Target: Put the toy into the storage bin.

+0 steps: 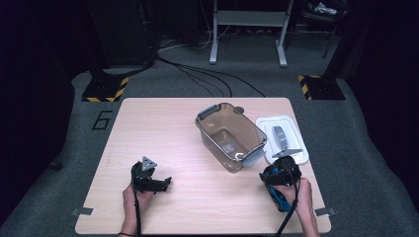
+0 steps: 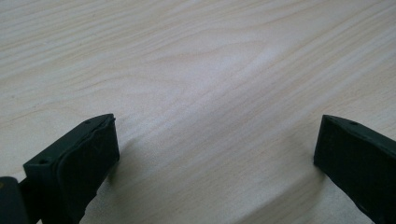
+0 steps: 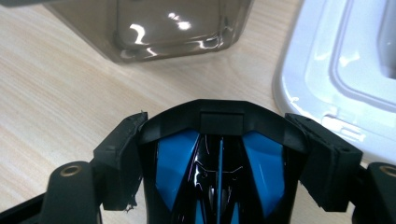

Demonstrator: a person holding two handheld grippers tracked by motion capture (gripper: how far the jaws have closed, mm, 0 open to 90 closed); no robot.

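The toy car (image 3: 219,172), black with blue panels, sits clamped between the jaws of the right gripper (image 3: 224,154); each pad presses a flank of it, so the jaws stand partly apart at the car's width. In the high view the car (image 1: 277,183) is held near the table's front right corner, its nose toward the far edge, with the person's right hand (image 1: 301,195) behind it. Just beyond the car stands the smoky clear bin (image 1: 230,136) with grey handles, set at an angle right of the table's middle, and the right gripper view shows its near wall (image 3: 159,28) close ahead of the car. Beside the bin, against the right edge, lies the white lid (image 1: 281,138), flat on the table (image 1: 158,128); its rim (image 3: 327,74) is close to the car's front. Toward the front left corner, well apart from all this, the left gripper (image 1: 165,182) rests low over the wood in the left hand (image 1: 133,197). Its jaws are spread wide with bare table (image 2: 210,84) between them.
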